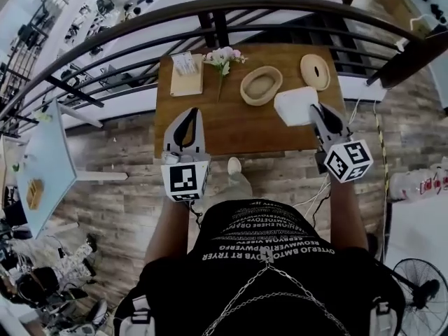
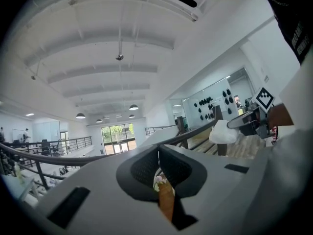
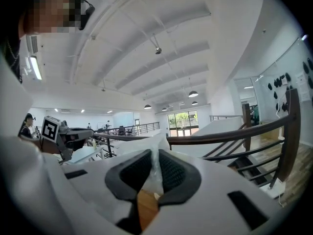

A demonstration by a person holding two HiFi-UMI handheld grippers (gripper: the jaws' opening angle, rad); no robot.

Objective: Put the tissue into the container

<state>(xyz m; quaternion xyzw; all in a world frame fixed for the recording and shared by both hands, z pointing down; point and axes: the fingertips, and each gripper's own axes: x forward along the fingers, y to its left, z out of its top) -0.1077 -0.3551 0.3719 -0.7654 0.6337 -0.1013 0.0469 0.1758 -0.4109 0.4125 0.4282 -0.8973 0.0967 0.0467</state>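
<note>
- Holding the tissue point(image 1: 292, 106) is the right gripper point(image 1: 313, 109). Its jaws are clamped on one edge, and the white bulk juts ahead and left of the tips, above the wooden table point(image 1: 231, 128).
- Right gripper view: thin, faintly translucent white material is pinched between the ribbed black pads point(image 3: 175, 174) and bulges up above them.
- Left gripper point(image 1: 191, 114): the jaws are closed together with nothing between them.
- Handling, our judgement:
  - The tissue looks very light, soft and compressible, with no stiffness, so it should sag and fold away from the pinch point.
  - It is not breakable, but it would tear if dragged over a rim.
  - We cannot tell whether the smooth outer layer is a wrapper; if so, it may slip.
  - An edge pinch suffices, though a deeper bite into the bulk would steady it.
- Oval container point(image 1: 261, 85): it sits ahead and left of the right gripper, just beyond the tissue. It is tan and shallow, with a rounded rim and an open top; whether it is woven or wood is unclear.
- Oval lid point(image 1: 315, 71): it lies flat, straight ahead of the right gripper.
- Ahead of the left gripper are a flat wooden tray of white sheets point(image 1: 186, 73) and a pale flower sprig point(image 1: 222, 58).
</note>
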